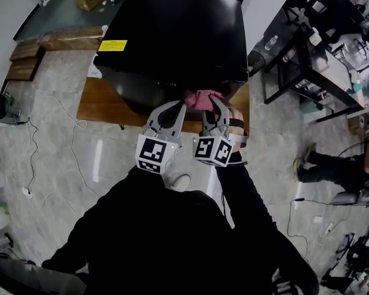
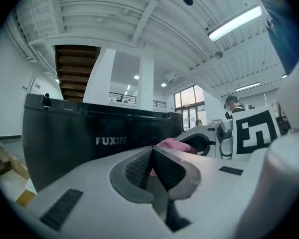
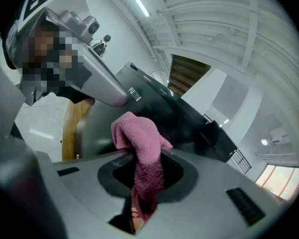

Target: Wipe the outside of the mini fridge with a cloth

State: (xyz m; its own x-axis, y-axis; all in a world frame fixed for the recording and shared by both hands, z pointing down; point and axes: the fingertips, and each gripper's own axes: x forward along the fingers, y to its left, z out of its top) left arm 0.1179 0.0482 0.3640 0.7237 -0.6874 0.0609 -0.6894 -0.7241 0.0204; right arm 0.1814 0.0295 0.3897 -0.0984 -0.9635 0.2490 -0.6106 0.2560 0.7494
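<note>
Right claw [image 3: 148, 169] tight around pink cloth [image 3: 138, 133], left claw [image 2: 152, 166] closed, empty, both near black mini fridge [image 1: 172, 35]

Holding pink cloth [image 3: 138, 136] pinched between right gripper [image 3: 145, 180] jaws, bunched past the tips; facing black mini fridge [image 3: 192, 121] just ahead.
</note>
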